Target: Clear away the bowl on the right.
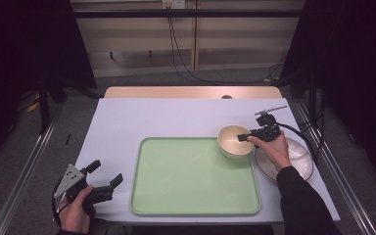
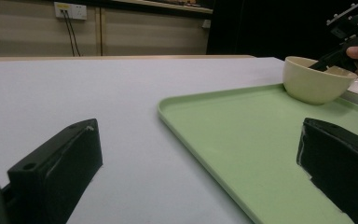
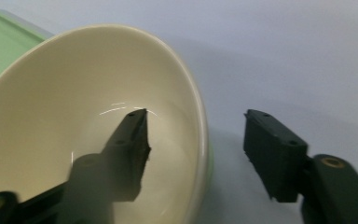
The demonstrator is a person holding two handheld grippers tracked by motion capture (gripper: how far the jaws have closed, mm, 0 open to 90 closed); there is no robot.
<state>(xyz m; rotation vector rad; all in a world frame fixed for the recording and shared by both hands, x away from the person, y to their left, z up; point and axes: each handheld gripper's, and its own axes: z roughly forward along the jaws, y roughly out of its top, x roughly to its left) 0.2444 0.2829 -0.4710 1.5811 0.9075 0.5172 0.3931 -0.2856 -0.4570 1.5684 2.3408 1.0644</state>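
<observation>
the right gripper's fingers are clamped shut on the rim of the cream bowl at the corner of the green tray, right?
Not quite. The right gripper straddles the rim of the cream bowl at the corner of the green tray, but its fingers are open, not clamped: the right gripper view shows one inside the bowl, the other well clear outside, with a gap to the wall.

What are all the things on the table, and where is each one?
bowl: one, cream, on the tray's far right corner, its rim between the right gripper's open jaws
tray: one, pale green, middle of the table
plate: one, white, right of the tray, partly under the person's hand
table: one, white top with a wooden far edge
right gripper: one, black, at the bowl, one jaw inside and one outside, pads apart from the rim
left gripper: one, black with a grey plate, near left corner, jaws open on nothing
</observation>
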